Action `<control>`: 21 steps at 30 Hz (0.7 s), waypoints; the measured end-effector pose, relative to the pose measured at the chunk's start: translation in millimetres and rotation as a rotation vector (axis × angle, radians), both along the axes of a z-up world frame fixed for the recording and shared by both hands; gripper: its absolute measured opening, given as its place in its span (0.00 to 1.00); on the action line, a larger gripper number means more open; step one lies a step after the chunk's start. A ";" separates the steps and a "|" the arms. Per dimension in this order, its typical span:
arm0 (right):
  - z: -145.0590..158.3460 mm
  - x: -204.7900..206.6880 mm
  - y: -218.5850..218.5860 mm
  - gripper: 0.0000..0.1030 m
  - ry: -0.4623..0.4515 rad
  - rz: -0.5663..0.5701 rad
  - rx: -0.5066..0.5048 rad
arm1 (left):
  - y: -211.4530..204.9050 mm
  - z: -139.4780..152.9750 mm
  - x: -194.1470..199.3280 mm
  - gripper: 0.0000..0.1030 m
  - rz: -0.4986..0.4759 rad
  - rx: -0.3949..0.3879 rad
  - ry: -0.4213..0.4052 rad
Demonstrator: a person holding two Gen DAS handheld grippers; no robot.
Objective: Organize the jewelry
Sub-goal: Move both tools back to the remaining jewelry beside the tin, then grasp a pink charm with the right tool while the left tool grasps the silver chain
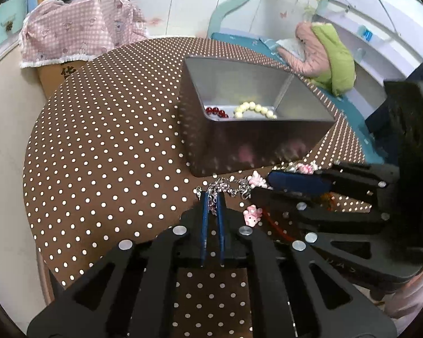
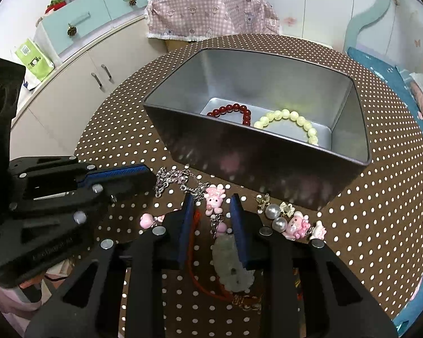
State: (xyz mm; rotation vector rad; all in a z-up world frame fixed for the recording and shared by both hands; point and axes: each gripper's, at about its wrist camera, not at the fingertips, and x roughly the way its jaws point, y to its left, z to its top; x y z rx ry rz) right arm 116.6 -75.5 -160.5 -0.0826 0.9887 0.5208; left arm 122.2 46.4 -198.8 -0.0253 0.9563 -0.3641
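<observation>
- Brown polka-dot cloth covered the round surface (image 1: 104,140), which carried everything in play.
- A grey metal tin (image 2: 268,166) stood toward the far side, a divider splitting it into two compartments; a red bead bracelet (image 2: 234,111) and a pale yellow bead bracelet (image 2: 293,121) lay side by side in one of them, and the other looked bare.
- Loose jewelry lay on the surface just in front of the tin's near wall.
- The left tool (image 1: 212,201) was nearly shut, its blue pads pinching one end of a silver chain bracelet (image 1: 228,186) that lay on the cloth.
- The right tool (image 2: 211,205) pointed steeply down with its jaws partly open, straddling a pale translucent pendant (image 2: 231,267) on a red cord (image 2: 196,253) and a pink bear charm (image 2: 215,198); the pads did not look to be pressing on anything.
- A string of pearls and pink charms (image 2: 290,222) sat to the right of that tool, apart from its fingers.
- To do this step well, I judged the left tool should lift slowly and straight up so the chain drew free of the neighbouring charms instead of dragging them.
- The right tool would do best to settle on one piece, closing on the pendant body and not on the thin cord, before carrying it over the tin's rim.
</observation>
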 end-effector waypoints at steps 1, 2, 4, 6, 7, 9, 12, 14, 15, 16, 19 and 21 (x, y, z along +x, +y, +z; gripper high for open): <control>-0.2 0.0 0.3 0.20 -0.008 0.001 -0.009 | -1.0 -2.0 0.7 0.07 0.000 0.009 0.006; -0.4 -0.2 0.6 0.19 -0.013 0.002 -0.017 | -1.7 -2.1 0.8 0.09 -0.003 0.018 0.003; -0.8 0.2 1.7 0.12 -0.029 0.004 -0.039 | -5.8 -3.2 0.8 0.38 -0.005 0.044 0.010; -1.7 0.5 -0.2 0.11 -0.031 0.007 -0.038 | -12.0 -3.2 0.0 0.43 -0.005 0.080 0.003; -1.6 1.4 -2.1 0.11 -0.025 0.003 -0.026 | -14.5 -3.5 -0.1 0.43 -0.008 0.094 0.000; -1.6 1.3 -2.2 0.11 -0.025 0.002 -0.022 | -19.8 -4.5 1.6 0.41 -0.009 0.133 -0.008; -1.2 0.3 -2.7 0.11 -0.032 -0.002 -0.032 | -23.3 -5.2 3.4 0.23 0.002 0.202 -0.027; -1.0 0.9 -6.1 0.11 -0.023 -0.012 -0.020 | -20.5 -4.7 6.5 0.11 0.013 0.201 -0.019; -0.9 0.5 -7.8 0.11 -0.021 -0.014 -0.016 | -18.1 -4.5 7.7 0.11 0.016 0.192 -0.013; -0.8 0.6 -9.5 0.11 -0.020 -0.018 -0.014 | -15.6 -5.6 7.0 0.11 0.019 0.183 -0.010; 1.2 1.2 -15.0 0.11 -0.017 -0.034 -0.003 | -6.8 -5.0 8.7 0.10 0.034 0.139 0.005; 4.0 1.4 -18.1 0.11 -0.017 -0.041 0.011 | -1.3 -3.9 8.0 0.10 0.044 0.101 0.011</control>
